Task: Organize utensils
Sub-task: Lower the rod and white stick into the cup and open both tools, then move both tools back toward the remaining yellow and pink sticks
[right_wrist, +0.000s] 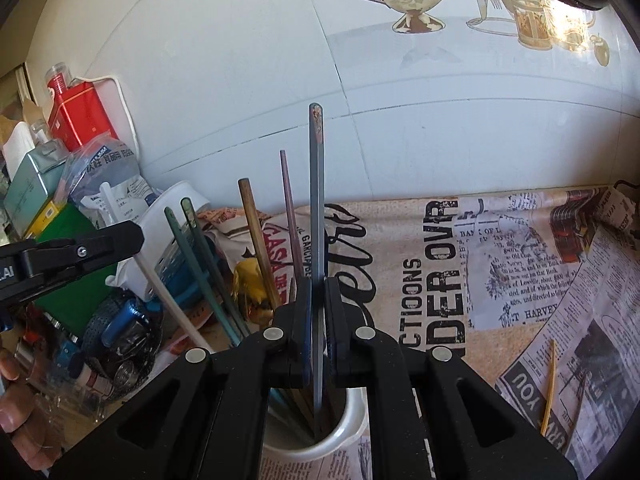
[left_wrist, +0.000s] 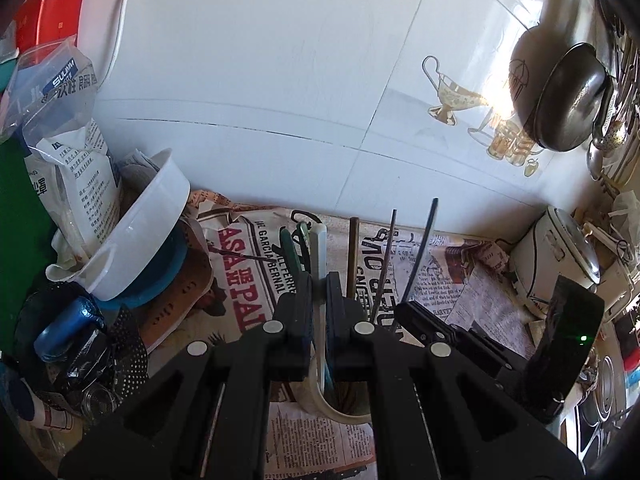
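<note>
Left tongs (left_wrist: pixel 319 300) clamp a white chopstick (left_wrist: pixel 319 256), right tongs (right_wrist: pixel 319 300) a grey chopstick (right_wrist: pixel 317 200), both entering the white cup (right_wrist: pixel 352 420). Yellow stick (right_wrist: pixel 549 388) lower right remains on bench.

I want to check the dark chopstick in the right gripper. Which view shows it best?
The right wrist view: the dark chopstick runs full length from the closed fingers, its lower end in the white cup. The left wrist view shows only a thin dark stick, partly hidden.

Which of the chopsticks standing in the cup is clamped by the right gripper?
The tall grey-blue chopstick, tallest of the bunch, is pinched in the right gripper; the brown, purple and green ones lean free.
</note>
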### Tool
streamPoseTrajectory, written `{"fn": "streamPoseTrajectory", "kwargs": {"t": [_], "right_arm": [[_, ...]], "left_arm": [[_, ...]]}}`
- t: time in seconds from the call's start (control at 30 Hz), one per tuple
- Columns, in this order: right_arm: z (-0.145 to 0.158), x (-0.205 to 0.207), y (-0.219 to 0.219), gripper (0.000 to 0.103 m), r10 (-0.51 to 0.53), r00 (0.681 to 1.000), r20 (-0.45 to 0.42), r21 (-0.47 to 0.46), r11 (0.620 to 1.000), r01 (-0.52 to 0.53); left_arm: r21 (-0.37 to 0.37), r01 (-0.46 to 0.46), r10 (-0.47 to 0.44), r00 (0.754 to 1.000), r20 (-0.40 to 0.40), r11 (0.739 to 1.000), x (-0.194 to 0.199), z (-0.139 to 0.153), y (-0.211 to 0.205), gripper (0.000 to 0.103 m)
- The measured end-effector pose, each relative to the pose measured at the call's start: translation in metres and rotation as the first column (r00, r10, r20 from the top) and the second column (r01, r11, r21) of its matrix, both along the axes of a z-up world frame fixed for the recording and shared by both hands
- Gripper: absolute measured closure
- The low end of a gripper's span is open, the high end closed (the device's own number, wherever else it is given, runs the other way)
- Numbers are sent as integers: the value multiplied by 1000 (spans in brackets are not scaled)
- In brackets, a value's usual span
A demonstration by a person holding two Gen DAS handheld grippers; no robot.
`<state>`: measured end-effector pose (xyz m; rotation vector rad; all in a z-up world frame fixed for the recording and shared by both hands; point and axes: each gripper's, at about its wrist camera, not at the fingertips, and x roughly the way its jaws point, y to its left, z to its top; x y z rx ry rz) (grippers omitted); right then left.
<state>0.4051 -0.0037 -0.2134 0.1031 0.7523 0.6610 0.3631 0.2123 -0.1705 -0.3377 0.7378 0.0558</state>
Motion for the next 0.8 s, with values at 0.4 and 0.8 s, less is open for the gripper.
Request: {"fn": "streamPoseTrajectory", "kwargs": {"t": [0.4,0.8], "right_arm": [[14,-27,-12,97,115,993,-38,-117,986,-118],[43,-45,-52,81,139,990,1,-152,979,-137]], "left_arm": [[75,-29,36,996,-85,997,-12,-14,-20,79],[207,-54,63,997,-38,977,-48,11,-67,42]]}}
